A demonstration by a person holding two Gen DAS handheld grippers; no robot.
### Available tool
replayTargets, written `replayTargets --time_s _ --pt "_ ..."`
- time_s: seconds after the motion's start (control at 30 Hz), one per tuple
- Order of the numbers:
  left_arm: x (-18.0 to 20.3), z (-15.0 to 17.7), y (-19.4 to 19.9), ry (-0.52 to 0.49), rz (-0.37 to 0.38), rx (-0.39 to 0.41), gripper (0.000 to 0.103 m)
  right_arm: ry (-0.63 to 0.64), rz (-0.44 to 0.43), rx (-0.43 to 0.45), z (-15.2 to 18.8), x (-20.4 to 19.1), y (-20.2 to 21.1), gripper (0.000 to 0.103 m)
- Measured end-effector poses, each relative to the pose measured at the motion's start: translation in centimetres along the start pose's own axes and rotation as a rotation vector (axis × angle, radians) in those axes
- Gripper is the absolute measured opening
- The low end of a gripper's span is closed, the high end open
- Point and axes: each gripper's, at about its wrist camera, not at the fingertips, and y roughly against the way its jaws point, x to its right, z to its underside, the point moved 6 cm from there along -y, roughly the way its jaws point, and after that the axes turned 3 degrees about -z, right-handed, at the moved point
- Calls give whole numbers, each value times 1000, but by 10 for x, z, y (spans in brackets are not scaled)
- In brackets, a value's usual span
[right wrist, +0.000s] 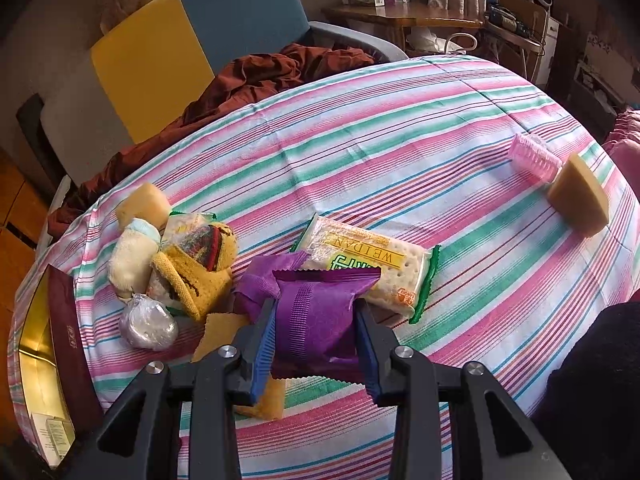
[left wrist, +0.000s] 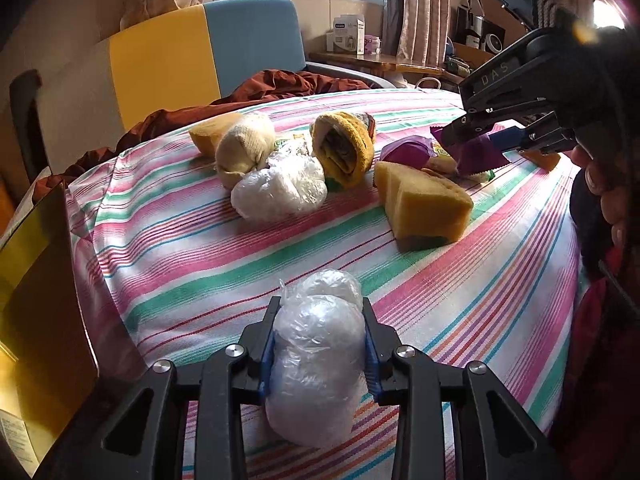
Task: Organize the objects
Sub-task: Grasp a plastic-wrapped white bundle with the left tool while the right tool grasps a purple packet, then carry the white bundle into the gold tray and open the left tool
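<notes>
My left gripper (left wrist: 318,312) is shut on a clear plastic-wrapped white bundle (left wrist: 316,360), held low over the striped cloth (left wrist: 460,280). My right gripper (right wrist: 316,308) is shut on a purple snack packet (right wrist: 316,320), lifted above the cloth (right wrist: 400,152); it also shows in the left wrist view (left wrist: 476,136) at the right. On the cloth lie a second wrapped bundle (left wrist: 280,188), a cream sock ball (left wrist: 244,148), a mustard sock roll (left wrist: 344,148), a yellow sponge wedge (left wrist: 420,208) and a cracker pack (right wrist: 380,272).
A dark red and gold box (right wrist: 60,320) stands open at the table's left edge. A pink hair roller (right wrist: 536,158) and another sponge wedge (right wrist: 580,200) lie far right. A yellow-blue chair (right wrist: 192,40) with brown cloth stands behind the table.
</notes>
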Motion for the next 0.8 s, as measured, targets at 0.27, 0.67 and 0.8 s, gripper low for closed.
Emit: replayTargets --time_s 0.27,0.67,0.8 --pt "-8 -6 40 28 -14 45 35 25 6 -23 1 -6 -6 36" --pt "-72 -25 114 137 -125 151 36 62 -11 11 1 -14 0 37" --pt "-113 -22 130 207 -155 156 36 72 -14 22 1 -16 3 37"
